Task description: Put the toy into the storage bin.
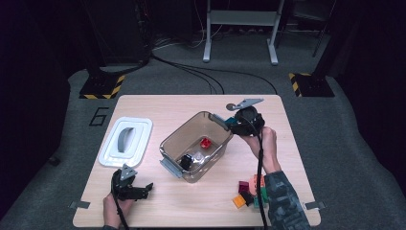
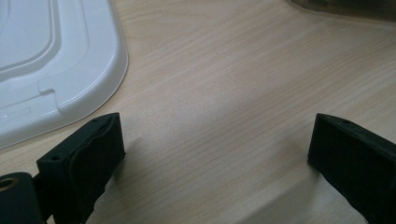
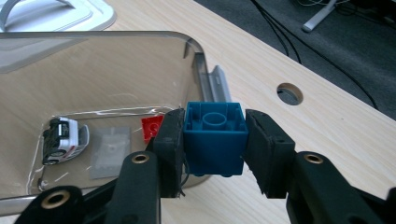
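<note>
A blue brick sits hollow side up between the jaws of my right gripper, which is shut on it. In the high view the right gripper hovers by the far right corner of a clear brownish container. Inside that container lie a red brick, a small black and white toy car and a flat grey piece. My left gripper rests low at the table's front left. Its jaws stand wide apart over bare wood, holding nothing.
A white lid with a grey handle lies left of the container, close to the left gripper. A heap of several coloured bricks sits at the front right by the person's sleeve. A round hole pierces the tabletop beyond the container.
</note>
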Demonstrator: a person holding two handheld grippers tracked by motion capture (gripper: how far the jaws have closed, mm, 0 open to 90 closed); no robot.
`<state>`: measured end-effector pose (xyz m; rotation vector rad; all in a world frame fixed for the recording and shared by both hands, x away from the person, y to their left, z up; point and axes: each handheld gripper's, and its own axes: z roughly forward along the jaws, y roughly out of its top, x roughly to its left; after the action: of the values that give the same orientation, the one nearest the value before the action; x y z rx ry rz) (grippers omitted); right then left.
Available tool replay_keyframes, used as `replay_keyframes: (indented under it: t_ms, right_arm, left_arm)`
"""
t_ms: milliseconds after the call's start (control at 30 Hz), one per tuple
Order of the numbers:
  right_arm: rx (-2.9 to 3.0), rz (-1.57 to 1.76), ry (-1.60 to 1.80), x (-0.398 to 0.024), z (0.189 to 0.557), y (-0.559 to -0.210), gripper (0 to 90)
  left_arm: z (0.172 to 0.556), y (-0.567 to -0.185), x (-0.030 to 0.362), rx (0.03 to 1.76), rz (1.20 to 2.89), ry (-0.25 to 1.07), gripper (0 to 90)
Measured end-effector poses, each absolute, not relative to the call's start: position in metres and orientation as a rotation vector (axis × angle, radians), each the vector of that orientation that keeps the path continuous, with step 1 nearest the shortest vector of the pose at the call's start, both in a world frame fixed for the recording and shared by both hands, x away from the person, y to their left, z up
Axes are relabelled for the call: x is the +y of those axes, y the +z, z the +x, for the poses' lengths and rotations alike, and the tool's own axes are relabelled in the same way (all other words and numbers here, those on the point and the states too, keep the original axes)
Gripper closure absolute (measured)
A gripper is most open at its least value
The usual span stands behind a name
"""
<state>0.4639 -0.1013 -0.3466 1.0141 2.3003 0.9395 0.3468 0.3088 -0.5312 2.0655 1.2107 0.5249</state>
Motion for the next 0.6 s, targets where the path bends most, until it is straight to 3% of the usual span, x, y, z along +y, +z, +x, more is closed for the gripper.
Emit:
replay_keyframes:
  t_ms: [600]
  right_arm:
    - [2.42, 0.944, 0.883, -0.073, 0.467, -0.373, 58.8]
  left_arm:
    - [0.347, -0.531, 0.309, 1.211, 2.065, 0.525, 3.5]
